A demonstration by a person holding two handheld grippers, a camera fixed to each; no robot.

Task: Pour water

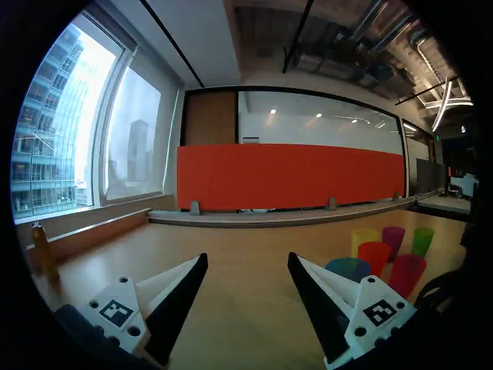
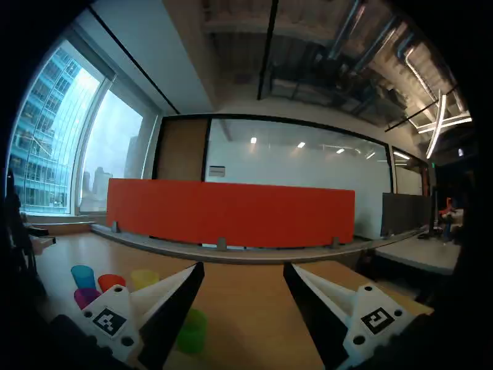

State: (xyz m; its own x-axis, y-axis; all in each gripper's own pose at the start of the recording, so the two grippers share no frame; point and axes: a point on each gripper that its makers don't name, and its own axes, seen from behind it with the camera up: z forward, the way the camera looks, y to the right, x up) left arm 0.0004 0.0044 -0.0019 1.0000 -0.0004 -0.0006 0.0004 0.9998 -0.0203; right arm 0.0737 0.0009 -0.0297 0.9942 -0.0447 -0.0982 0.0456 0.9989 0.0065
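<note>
You have a wooden tabletop carrying a cluster of coloured cups at right and a bottle far left.

The table in front of the orange screen looks like pale wood or laminate, smooth, with a soft satin sheen. The screen itself is flat and matt, with no shine on it; cloth or board, I cannot tell. Its feet look like grey metal. Behind the screen, the glass wall is glossy and mirrors the ceiling lights. Above the screen, the bare pipes look like dull metal. On the table before the screen, the cups are coloured plastic, smooth and slightly see-through. The left gripper and right gripper have fingers of matt white plastic with matt black inner faces.
</note>
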